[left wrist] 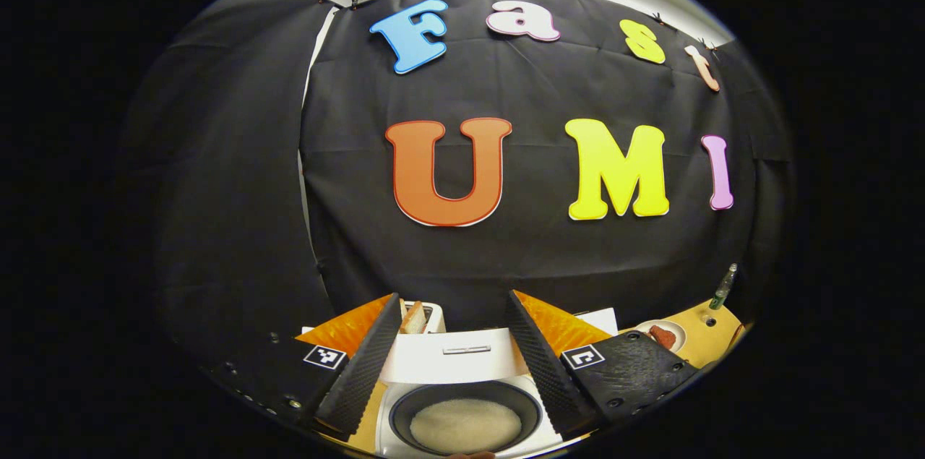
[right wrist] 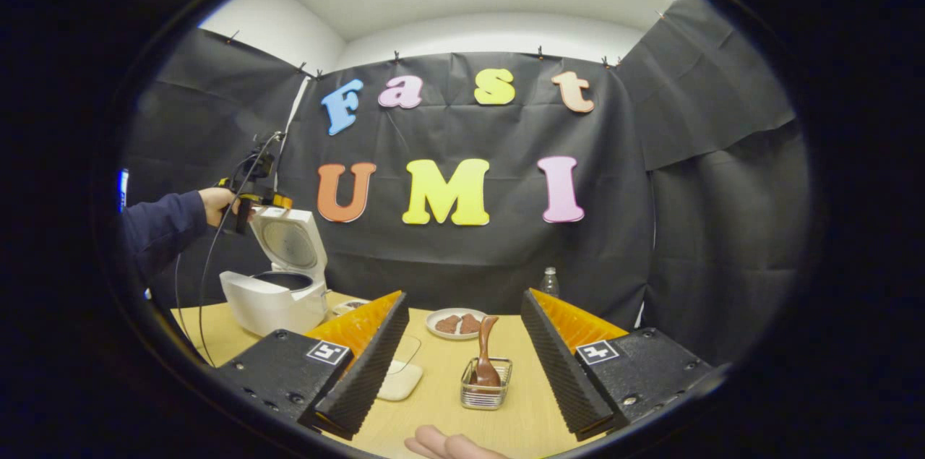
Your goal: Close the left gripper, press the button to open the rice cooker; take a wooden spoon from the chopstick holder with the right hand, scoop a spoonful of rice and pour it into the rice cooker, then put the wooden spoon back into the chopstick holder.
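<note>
Left tool [left wrist: 452, 365] was spread open w/ nothing between its fingers, hovering over the rice cooker [left wrist: 462, 401]; lid up, rice visible in the inner pot. Right tool [right wrist: 462, 361] also released, empty, above the desk [right wrist: 433, 401]. Wooden spoon [right wrist: 485, 358] stood upright in the wire chopstick holder [right wrist: 486, 388], between the right tool's fingers but not touching them. In the right gripper view, rice cooker sat far left on the desk, the left tool by its raised lid. Plate [right wrist: 455, 324] behind the holder; clear container [right wrist: 401, 372] just left of it.
</note>
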A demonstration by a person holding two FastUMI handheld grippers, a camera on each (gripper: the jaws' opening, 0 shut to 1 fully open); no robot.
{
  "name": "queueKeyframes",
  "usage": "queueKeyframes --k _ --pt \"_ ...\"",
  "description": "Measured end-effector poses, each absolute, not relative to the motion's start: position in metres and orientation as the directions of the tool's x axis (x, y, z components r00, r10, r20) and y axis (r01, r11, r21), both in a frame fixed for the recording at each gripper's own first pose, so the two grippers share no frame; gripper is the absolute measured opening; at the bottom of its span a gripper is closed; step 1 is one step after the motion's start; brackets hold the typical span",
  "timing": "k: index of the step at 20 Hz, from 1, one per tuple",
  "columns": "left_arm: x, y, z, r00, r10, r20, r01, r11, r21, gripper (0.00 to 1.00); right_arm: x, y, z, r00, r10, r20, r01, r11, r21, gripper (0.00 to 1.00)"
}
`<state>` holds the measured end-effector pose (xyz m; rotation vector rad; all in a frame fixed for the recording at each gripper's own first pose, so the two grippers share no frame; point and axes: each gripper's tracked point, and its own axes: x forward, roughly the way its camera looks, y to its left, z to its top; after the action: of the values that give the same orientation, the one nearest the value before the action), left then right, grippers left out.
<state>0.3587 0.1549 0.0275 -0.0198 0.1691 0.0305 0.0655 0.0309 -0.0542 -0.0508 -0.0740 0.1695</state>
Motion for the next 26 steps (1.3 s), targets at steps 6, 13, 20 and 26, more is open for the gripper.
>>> queueKeyframes --k 6,13,20,26 --pt "0.325 0.152 -0.048 0.908 0.024 -0.419 -0.045 0.998 -0.041 0.92 0.054 0.023 -0.065 0.985 0.164 0.045 -0.163 0.986 -0.027 0.99" --pt "0.299 0.150 -0.079 0.883 0.037 -0.467 -0.059 0.998 -0.031 0.97 0.036 0.026 -0.072 0.981 0.187 0.042 -0.187 0.982 -0.001 0.99" --pt "0.284 0.146 -0.105 0.859 0.056 -0.509 -0.079 0.997 -0.024 0.98 0.022 0.028 -0.081 0.977 0.204 0.055 -0.205 0.979 0.012 0.99" --pt "0.266 0.145 -0.135 0.831 0.082 -0.550 -0.093 0.996 0.008 0.98 0.013 0.029 -0.087 0.976 0.213 0.047 -0.214 0.977 0.004 0.99"
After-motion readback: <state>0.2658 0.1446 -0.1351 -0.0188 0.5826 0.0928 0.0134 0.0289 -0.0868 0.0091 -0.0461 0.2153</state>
